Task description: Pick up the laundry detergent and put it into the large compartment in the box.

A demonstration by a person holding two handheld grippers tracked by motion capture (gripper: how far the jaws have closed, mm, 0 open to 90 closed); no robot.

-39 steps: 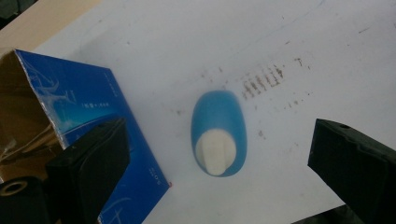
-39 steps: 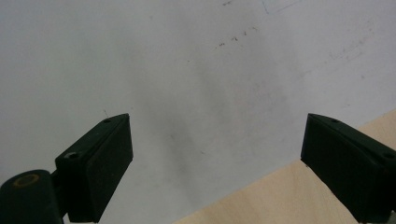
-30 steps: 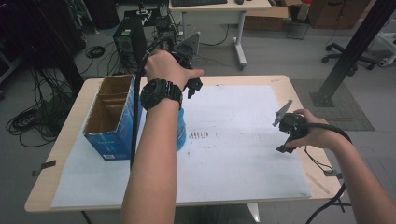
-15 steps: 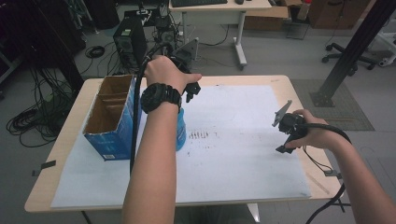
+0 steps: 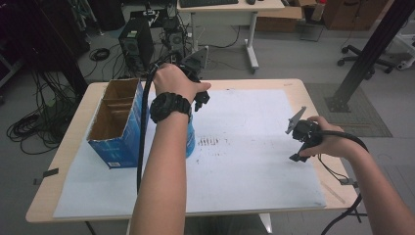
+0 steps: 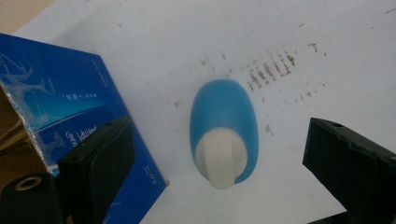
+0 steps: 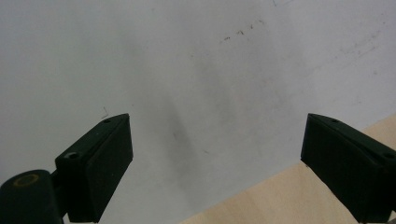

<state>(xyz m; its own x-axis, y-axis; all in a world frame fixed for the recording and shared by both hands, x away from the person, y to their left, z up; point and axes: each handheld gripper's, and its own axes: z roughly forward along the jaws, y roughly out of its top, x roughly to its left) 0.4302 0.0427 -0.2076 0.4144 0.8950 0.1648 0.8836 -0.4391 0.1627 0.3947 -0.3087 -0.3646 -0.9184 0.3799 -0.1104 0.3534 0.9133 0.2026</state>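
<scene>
Blue bottle (image 6: 224, 133) upright on white sheet (image 6: 280, 37), blue carton (image 6: 70, 107) just beside — unobstructed

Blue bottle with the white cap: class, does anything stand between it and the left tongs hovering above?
Nothing visible does. The blue bottle stands below the open left tongs, in the gap between them; the blue cardboard box stands beside it.

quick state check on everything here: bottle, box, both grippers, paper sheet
blue bottle: upright on the sheet, white cap on, between the left gripper's jaws, pads not touching
cardboard box: open at the top, standing beside the bottle
left gripper: open above the bottle, jaws have just been closing a little
right gripper: open, nothing between its jaws
white sheet: flat on the table, brown marks near the bottle
</scene>
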